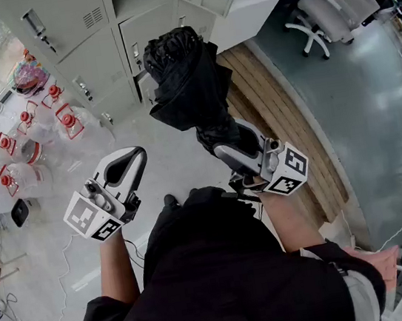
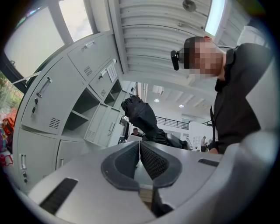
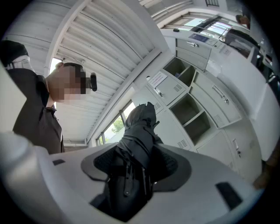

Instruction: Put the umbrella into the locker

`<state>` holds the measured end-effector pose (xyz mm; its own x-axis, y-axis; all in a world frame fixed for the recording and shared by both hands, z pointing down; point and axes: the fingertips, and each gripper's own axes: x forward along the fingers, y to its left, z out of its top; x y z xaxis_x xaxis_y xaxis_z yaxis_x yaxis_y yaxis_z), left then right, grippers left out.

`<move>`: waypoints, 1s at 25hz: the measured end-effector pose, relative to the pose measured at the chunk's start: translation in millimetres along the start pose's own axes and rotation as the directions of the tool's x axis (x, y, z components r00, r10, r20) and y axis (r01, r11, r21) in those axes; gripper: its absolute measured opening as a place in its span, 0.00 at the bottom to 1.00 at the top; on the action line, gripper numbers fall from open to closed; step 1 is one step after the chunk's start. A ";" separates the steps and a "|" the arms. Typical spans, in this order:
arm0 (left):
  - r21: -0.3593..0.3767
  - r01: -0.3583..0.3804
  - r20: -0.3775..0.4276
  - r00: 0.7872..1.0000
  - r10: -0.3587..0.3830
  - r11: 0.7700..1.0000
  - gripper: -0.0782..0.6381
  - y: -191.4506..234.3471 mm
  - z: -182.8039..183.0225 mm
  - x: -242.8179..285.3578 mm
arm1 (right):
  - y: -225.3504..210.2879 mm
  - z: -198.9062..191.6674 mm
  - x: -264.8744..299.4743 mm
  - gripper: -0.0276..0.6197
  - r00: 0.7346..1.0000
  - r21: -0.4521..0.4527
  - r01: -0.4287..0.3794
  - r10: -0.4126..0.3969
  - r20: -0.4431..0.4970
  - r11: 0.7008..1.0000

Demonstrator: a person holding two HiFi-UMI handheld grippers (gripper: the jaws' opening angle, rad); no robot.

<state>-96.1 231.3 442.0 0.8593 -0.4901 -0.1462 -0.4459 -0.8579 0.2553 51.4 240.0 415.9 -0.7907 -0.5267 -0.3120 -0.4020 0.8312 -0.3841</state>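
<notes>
A folded black umbrella (image 1: 188, 83) stands up from my right gripper (image 1: 230, 144), whose jaws are shut on its lower end. In the right gripper view the umbrella (image 3: 139, 131) fills the gap between the pads and points toward the grey lockers (image 3: 192, 109), where open compartments show. My left gripper (image 1: 132, 162) hangs to the left of the umbrella, apart from it, shut with nothing in it. In the left gripper view its pads (image 2: 151, 159) meet, and the umbrella (image 2: 140, 116) shows beyond them. The lockers (image 1: 104, 36) stand ahead.
A table at the left carries plastic bottles with red caps (image 1: 27, 126). A wooden platform (image 1: 284, 114) runs along the floor at the right. A white office chair (image 1: 332, 9) stands at the far right, near a seated person.
</notes>
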 end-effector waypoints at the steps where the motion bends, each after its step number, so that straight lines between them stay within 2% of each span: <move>1: 0.008 0.001 -0.007 1.000 -0.001 1.000 0.14 -4.3 0.7 1.6 | 3.5 1.9 -1.2 0.42 1.000 -0.004 -0.010 0.010 0.002 1.000; 7: 0.023 0.029 -0.028 0.999 -0.028 0.999 0.14 -41.5 -5.2 11.9 | 22.4 11.0 -18.0 0.42 0.998 -0.006 -0.056 0.056 0.018 0.998; 11: 0.000 0.048 -0.027 0.999 -0.048 0.999 0.14 -61.4 -12.5 19.9 | 20.8 12.4 -38.9 0.42 0.997 0.087 -0.075 0.073 0.034 0.993; 14: -0.024 0.081 0.003 0.997 -0.081 0.996 0.14 -74.0 -14.1 39.1 | 11.5 19.7 -55.7 0.42 0.997 0.118 -0.064 0.059 0.044 0.991; 19: -0.013 0.117 -0.033 0.993 -0.118 0.993 0.14 -93.7 -23.9 66.2 | 7.3 31.8 -86.6 0.42 0.998 0.094 -0.032 0.026 0.058 0.995; 25: -0.011 0.121 -0.062 0.991 -0.122 0.993 0.14 -102.7 -23.4 87.7 | -8.1 49.6 -105.6 0.42 0.996 0.100 -0.022 0.013 0.091 0.995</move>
<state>31.0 280.1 425.3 0.9210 -0.3715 -0.1170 -0.3355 -0.9094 0.2460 161.0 280.0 408.9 -0.7506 -0.5297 -0.3951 -0.3361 0.8208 -0.4619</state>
